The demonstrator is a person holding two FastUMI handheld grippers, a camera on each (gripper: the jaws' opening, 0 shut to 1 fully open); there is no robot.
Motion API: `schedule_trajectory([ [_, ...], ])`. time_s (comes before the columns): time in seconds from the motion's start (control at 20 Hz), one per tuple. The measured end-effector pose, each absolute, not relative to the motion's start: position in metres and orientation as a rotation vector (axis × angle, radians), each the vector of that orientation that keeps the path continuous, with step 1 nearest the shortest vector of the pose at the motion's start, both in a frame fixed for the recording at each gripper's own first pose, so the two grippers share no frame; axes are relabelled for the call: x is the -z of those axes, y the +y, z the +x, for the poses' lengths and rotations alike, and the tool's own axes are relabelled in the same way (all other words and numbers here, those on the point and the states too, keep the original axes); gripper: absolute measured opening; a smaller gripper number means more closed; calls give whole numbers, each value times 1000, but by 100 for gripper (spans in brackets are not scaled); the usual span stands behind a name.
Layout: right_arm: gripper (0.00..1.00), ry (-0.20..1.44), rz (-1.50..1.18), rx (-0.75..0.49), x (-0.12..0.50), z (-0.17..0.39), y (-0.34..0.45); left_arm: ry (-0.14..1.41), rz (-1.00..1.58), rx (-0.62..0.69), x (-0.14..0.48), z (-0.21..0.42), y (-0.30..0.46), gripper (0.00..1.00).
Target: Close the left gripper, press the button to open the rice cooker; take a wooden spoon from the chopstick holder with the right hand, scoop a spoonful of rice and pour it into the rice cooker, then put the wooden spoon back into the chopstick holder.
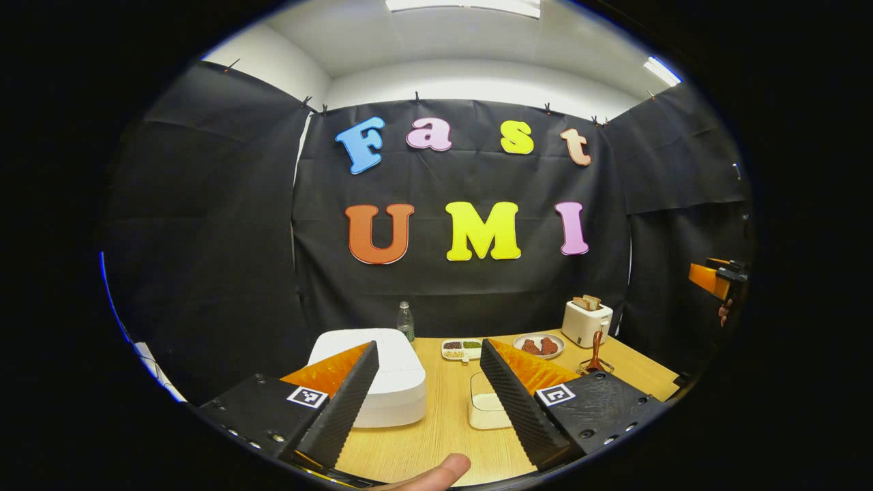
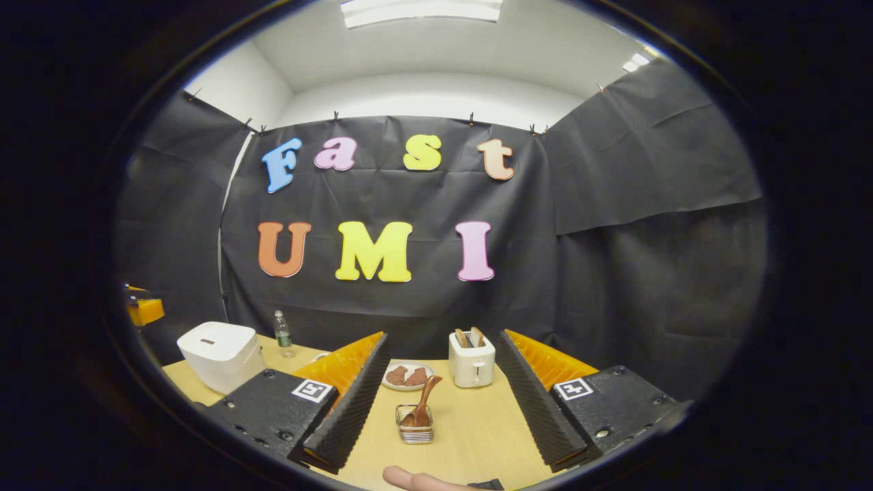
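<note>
A white rice cooker (image 1: 382, 382) with its lid down sits on the wooden table (image 1: 443, 436), partly behind the left finger of my left gripper (image 1: 428, 348), which is open and holds nothing. A pale box of rice (image 1: 485, 408) lies right of the cooker, half hidden by the other finger. In the right gripper view, a wooden spoon (image 2: 427, 397) leans in the small wire chopstick holder (image 2: 415, 429), straight ahead between the fingers of my open right gripper (image 2: 442, 337). The rice cooker (image 2: 222, 354) stands far to its left. The holder with its spoon (image 1: 595, 360) also appears at the right of the left gripper view.
A white toaster (image 2: 472, 360) with bread and a plate (image 2: 407, 376) of brown food stand behind the holder. A water bottle (image 1: 406, 322) and a small divided dish (image 1: 462, 349) sit at the table's back edge. A thumb (image 1: 436, 472) shows at the bottom.
</note>
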State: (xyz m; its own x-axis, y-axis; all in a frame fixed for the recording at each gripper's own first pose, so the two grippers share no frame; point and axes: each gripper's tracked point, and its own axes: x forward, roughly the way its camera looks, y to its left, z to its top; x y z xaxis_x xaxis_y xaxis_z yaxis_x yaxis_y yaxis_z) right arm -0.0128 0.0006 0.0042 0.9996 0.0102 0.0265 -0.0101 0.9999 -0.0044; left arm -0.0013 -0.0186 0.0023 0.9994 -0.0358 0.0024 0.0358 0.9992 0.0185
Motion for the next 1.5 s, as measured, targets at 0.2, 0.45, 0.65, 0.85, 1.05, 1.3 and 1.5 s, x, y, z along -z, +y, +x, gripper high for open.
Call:
schedule_trajectory([
  [0.2, 100, -26, 3, -8, -2, -12, -3, -4, 29, 20, -2, 0, -17, 96],
  [0.45, 96, -21, 10, -2, 1, -10, -9, -2, 32, 29, -1, 0, -22, 95],
  [0.65, 96, -20, 11, -2, 2, -10, -10, -9, 41, 21, -1, 1, -24, 95],
  [0.85, 100, -24, 10, -4, 3, -8, -10, -23, 29, 25, -6, 0, -28, 95],
  [1.05, 100, -25, 11, -12, 4, -8, -7, -33, 14, 34, -10, 0, -29, 95],
  [1.3, 96, -24, 14, -19, 10, -7, -7, -12, 12, 39, 0, 5, -27, 95],
  [1.5, 100, -28, 12, -23, 16, -6, -7, 5, -5, 42, 8, 12, -25, 95],
])
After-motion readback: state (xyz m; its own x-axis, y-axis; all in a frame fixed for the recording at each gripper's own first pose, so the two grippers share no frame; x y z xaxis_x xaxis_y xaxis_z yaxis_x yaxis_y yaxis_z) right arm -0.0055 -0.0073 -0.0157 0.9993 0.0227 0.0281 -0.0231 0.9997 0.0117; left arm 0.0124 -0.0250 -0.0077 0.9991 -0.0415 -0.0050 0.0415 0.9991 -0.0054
